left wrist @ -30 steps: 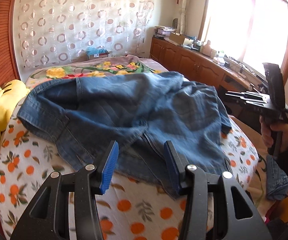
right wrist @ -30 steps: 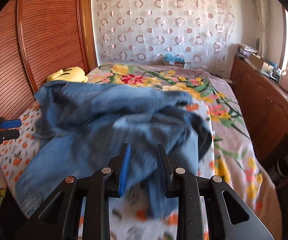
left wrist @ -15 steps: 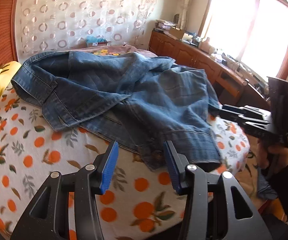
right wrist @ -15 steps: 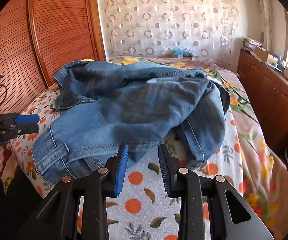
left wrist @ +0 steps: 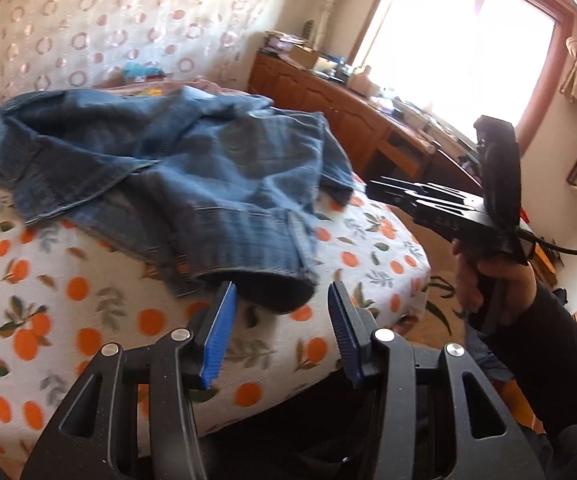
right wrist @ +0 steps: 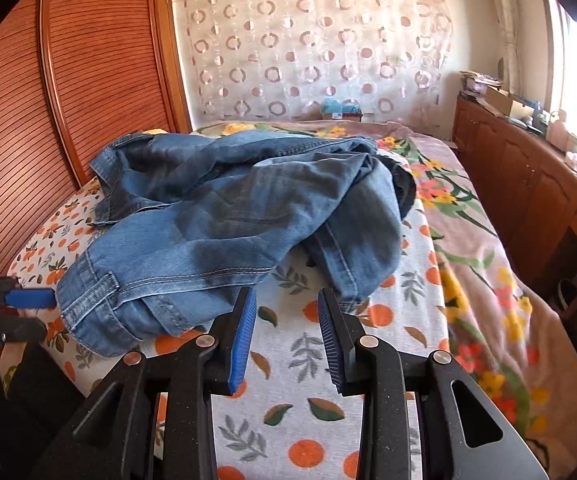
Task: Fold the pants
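Note:
Blue denim pants (left wrist: 192,184) lie crumpled in a loose heap on the bed's orange-print sheet (left wrist: 48,320); they also show in the right wrist view (right wrist: 248,216). My left gripper (left wrist: 278,312) is open and empty, just in front of the pants' near hem opening. It also shows at the left edge of the right wrist view (right wrist: 24,312). My right gripper (right wrist: 286,316) is open and empty, above the sheet just in front of the heap. It also shows in the left wrist view (left wrist: 400,196), beside the bed's corner.
A floral blanket (right wrist: 468,240) covers the bed's far and right part. A wooden slatted wardrobe (right wrist: 48,100) stands at the left. A wooden cabinet (right wrist: 528,184) with clutter runs under the window on the right. A patterned curtain (right wrist: 308,52) hangs behind the bed.
The pants have dropped from a lifted spread into a heap on the bed. Both grippers have pulled back toward the bed's near edge, and the right one has opened wider.

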`<state>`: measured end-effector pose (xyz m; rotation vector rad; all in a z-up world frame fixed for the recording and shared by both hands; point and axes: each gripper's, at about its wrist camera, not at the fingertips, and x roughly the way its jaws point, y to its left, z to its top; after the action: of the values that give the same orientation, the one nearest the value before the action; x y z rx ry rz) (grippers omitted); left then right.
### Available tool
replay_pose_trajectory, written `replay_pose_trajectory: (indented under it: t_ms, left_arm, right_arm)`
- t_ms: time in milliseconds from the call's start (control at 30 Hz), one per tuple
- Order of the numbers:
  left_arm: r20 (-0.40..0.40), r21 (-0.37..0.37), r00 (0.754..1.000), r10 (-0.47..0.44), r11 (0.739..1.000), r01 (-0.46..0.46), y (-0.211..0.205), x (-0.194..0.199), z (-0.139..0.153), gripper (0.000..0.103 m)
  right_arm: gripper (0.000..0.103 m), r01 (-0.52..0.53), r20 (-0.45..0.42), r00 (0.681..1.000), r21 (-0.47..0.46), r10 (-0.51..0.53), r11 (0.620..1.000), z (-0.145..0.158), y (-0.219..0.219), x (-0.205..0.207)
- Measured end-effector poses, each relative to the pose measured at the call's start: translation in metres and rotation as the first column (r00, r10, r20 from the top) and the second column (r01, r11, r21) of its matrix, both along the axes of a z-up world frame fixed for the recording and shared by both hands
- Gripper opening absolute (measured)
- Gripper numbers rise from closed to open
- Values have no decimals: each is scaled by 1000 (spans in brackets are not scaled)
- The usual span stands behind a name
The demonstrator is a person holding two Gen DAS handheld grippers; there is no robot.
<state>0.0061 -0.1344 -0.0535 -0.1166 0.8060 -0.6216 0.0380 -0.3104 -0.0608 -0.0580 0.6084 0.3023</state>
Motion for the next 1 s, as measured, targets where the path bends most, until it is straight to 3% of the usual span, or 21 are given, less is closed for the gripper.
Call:
replay_pose_trajectory:
  t_ms: [200, 233, 267, 400, 600, 733, 1000]
  left_arm:
    - [-26, -30, 998, -49, 998, 49, -24, 19, -6, 45]
    - [-15, -42, 999, -52, 998, 51, -26, 21, -5, 38]
    - [-15, -39, 998, -53, 998, 52, -27, 22, -5, 21]
    - [16, -42, 999, -47, 998, 48, -20, 24, 4, 7]
    - [113, -29, 992, 58, 998, -55, 8, 23, 37, 5]
    - [164, -31, 981, 102, 995, -98, 30, 31, 60, 5]
    - [280, -27, 944, 172, 985, -172, 63, 50, 112, 5]
  right_arm:
    - [33, 26, 8, 1000, -19, -25, 999, -6, 8, 8]
    - [33, 29, 9, 1000, -24, -29, 999, -6, 7, 10]
    - [33, 34, 10, 999, -29, -33, 999, -7, 5, 14]
    - [34, 41, 1, 999, -55, -41, 998, -11, 3, 33]
    - [34, 64, -48, 996, -92, -69, 994, -17, 0, 65]
    - [39, 64, -127, 989, -53, -70, 997, -21, -1, 79]
    - [46, 56, -138, 988, -69, -65, 996, -19, 8, 78]
